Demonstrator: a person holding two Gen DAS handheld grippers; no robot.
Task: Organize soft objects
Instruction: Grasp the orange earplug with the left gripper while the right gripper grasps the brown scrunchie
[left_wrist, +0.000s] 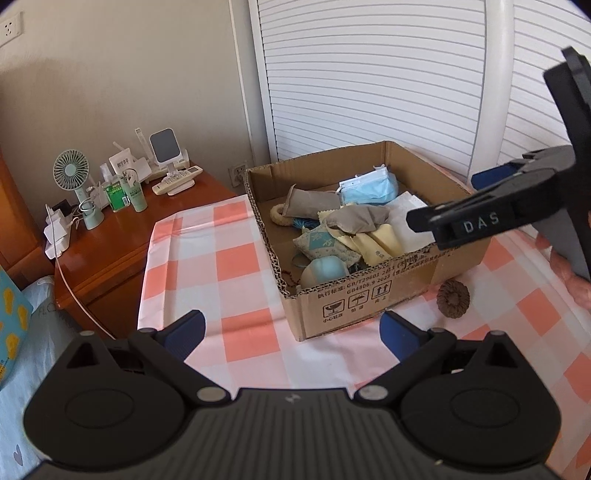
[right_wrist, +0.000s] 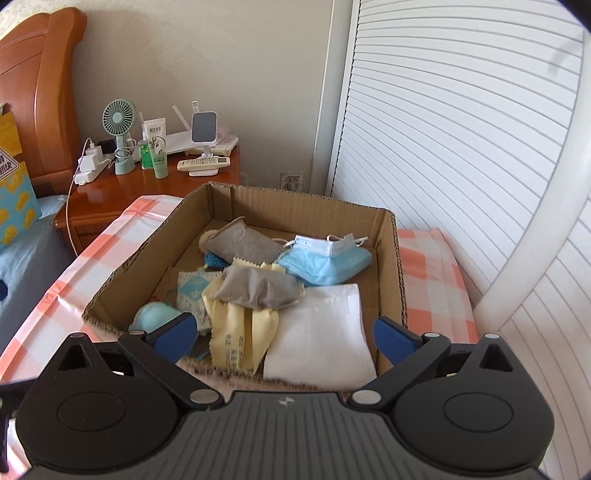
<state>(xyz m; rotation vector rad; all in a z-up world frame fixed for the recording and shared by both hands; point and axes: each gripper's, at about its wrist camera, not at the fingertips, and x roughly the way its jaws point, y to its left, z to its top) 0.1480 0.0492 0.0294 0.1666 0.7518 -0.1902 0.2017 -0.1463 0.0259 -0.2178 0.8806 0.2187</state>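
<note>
Soft things heaped in the cardboard box (right_wrist: 388, 258) on the checked worktop (left_wrist: 236, 258): blue mask (right_wrist: 325, 262), grey pouch (right_wrist: 258, 288), yellow cloths (right_wrist: 236, 332), white cloth (right_wrist: 325, 332). Only from the left wrist: brown woven disc (left_wrist: 453, 297) outside, beside the box. Both left tongs (left_wrist: 291, 332) and right tongs (right_wrist: 282, 334) spread wide, gripping nothing.

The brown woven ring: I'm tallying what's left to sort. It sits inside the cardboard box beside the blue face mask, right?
No. The brown woven ring lies outside the cardboard box, on the checked cloth by its corner, as the left wrist view shows. The blue face mask is inside.
</note>
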